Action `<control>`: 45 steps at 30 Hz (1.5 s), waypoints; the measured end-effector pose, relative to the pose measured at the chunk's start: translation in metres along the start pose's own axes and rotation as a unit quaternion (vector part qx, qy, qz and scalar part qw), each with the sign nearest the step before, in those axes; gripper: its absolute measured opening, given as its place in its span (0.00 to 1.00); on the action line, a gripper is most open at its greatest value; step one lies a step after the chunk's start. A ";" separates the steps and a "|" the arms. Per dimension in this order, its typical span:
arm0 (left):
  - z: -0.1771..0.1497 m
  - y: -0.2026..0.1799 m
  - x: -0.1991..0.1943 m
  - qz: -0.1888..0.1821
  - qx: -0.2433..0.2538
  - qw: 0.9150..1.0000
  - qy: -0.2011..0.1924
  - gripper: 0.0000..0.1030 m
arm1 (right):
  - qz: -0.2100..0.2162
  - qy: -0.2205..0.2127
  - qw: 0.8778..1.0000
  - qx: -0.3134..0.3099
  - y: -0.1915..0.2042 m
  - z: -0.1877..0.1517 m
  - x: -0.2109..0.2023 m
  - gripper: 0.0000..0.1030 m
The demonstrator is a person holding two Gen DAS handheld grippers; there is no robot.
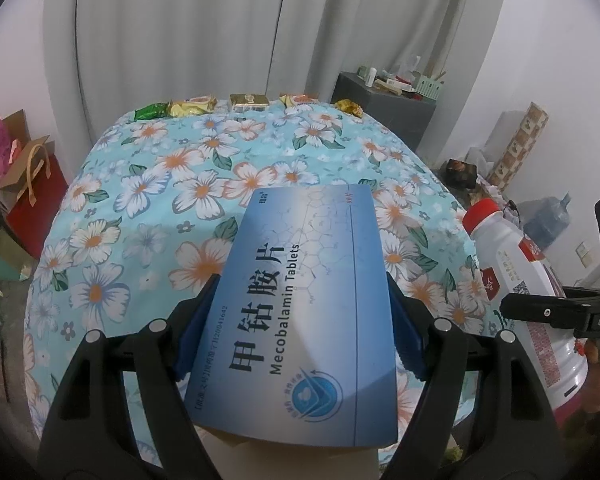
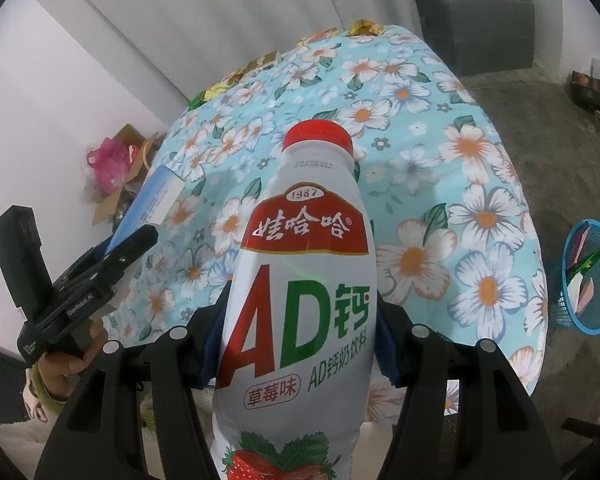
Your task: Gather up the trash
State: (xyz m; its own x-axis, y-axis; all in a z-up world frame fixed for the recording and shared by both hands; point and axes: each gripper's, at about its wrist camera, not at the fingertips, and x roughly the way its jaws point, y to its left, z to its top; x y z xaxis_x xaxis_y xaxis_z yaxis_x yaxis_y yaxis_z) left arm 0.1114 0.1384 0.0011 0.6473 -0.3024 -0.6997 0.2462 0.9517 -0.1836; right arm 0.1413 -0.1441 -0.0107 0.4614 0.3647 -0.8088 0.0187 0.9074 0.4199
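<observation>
The left tongs [image 1: 300, 320] are clenching a blue tablet box [image 1: 300, 300] by its long sides, and the right tongs [image 2: 300, 344] are gripping a white milk bottle [image 2: 300, 300] around its middle, both raised over the flowered desk [image 1: 148, 184]. To finish well, both grips should be staying firm while each load is travelling toward the blue basket [image 2: 592, 280] on the floor off the desk's right edge; releasing is best left until each item is hanging directly above its rim.

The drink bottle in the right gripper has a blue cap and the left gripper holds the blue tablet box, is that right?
Not quite: the bottle in the right gripper has a red cap, as the right wrist view shows. The left gripper does hold the blue tablet box.
</observation>
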 end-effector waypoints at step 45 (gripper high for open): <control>0.000 -0.016 -0.009 -0.018 0.000 1.000 -0.014 0.70 | 0.001 -0.011 1.000 0.010 -0.005 0.002 -0.004 0.58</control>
State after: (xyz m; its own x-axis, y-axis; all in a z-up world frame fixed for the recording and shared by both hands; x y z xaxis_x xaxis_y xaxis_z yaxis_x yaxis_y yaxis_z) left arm 0.1019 0.1259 0.0104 0.6572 -0.3382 -0.6736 0.2700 0.9400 -0.2084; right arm 0.1411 -0.1505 -0.0083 0.4811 0.3612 -0.7988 0.0356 0.9024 0.4295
